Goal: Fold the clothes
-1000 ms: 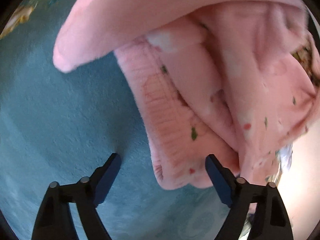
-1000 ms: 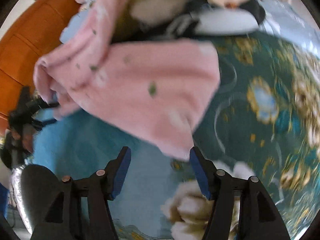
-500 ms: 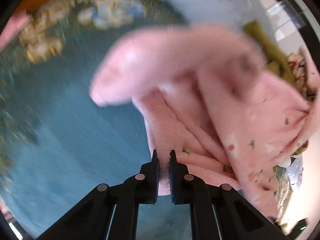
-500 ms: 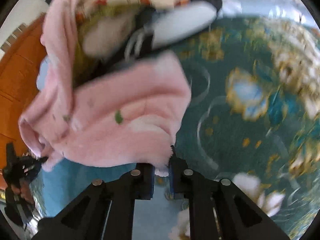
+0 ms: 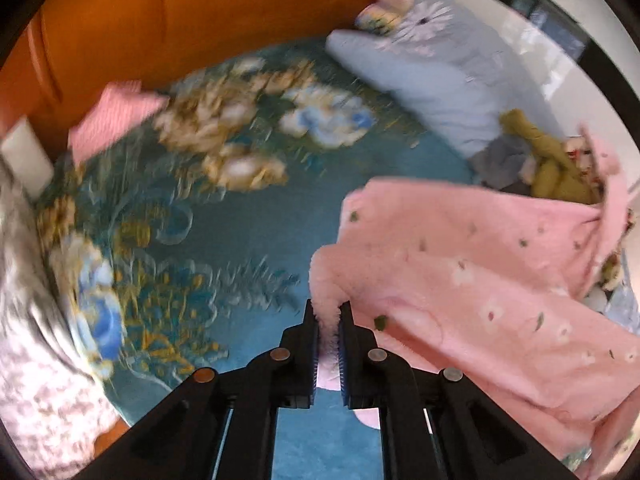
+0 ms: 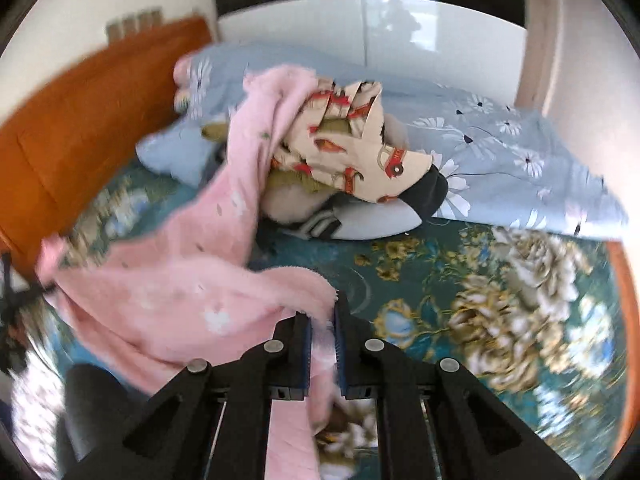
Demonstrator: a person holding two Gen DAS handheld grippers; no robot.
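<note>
L gripper (image 5: pixel 328 312) was clamped tight on a fuzzy edge of the pink fleece garment (image 5: pixel 480 288), jaws nearly touching w/ only the pile between them. From that pinch the cloth ran off to the right, lifted off the teal floral bedspread (image 5: pixel 224 240) and trailing back to the clothes pile (image 5: pixel 548 160) beside the pale blue duvet (image 5: pixel 432 80). Orange headboard (image 5: pixel 160 20) sat behind.

R gripper (image 6: pixel 322 312) was likewise closed on another edge of the same garment (image 6: pixel 168 280), fabric pinched between the blue pads (image 6: pixel 306 344) and some hanging below. The far end of the pink piece was draped up over the heap, against a cream printed item (image 6: pixel 352 152), so part of it looked caught there.

Judging by the sag btw the two grips: light, very soft, no stiffness, will droop wherever unsupported. Fleece pile should give decent friction, so slip seems unlikely, but a thin edge pinch could creep. Best holds prob the hem corners or a ribbed cuff, spread wide to pull it flat; which part each pinch had, can't tell
</note>
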